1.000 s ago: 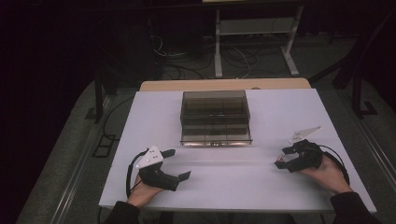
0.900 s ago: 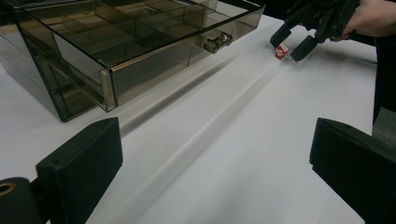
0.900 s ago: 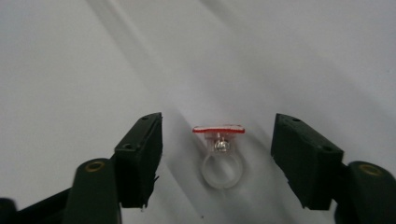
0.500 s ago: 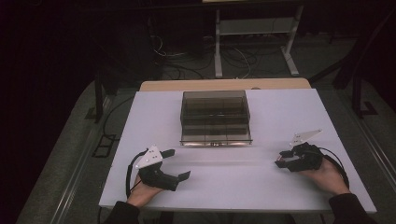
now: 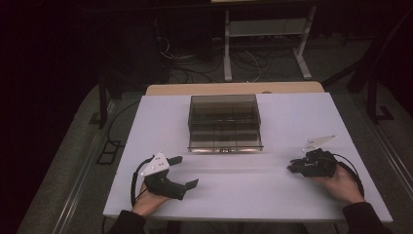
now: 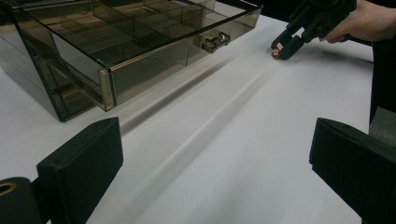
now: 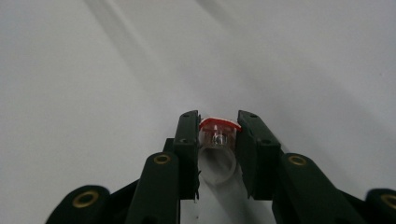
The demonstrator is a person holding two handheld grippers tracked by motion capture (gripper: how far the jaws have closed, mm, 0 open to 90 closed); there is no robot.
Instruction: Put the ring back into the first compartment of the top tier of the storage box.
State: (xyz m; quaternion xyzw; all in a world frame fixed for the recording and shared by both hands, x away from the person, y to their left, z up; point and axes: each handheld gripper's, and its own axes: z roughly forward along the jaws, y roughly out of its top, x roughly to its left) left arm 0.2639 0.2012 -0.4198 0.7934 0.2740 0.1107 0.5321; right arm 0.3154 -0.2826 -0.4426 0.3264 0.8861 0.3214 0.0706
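A small clear piece with a red rim [image 7: 218, 132] lies on the white table [image 5: 292, 112], seen from afar as a red speck [image 6: 276, 53]. My right gripper [image 7: 218, 117] has just been closing and its pads now press on both sides of this piece. A hand holds that gripper [image 5: 293, 167] low at the table's right front. My left gripper [image 5: 186, 171] rests at the left front, jaws wide open with nothing between them [image 6: 215, 140]. A smoky transparent drawer box [image 5: 224, 122] stands mid-table, closer to the left gripper [image 6: 116, 42].
The box has a small clear knob [image 6: 212, 41] on its front drawer and divided compartments inside. A wooden edge [image 5: 234, 88] lies behind the white surface. Beyond it are dark floor, cables and a metal stand [image 5: 265, 29].
The right gripper's jaws have narrowed from wide apart to nearly together. Both hands stayed where they were, and the left gripper looks the same.
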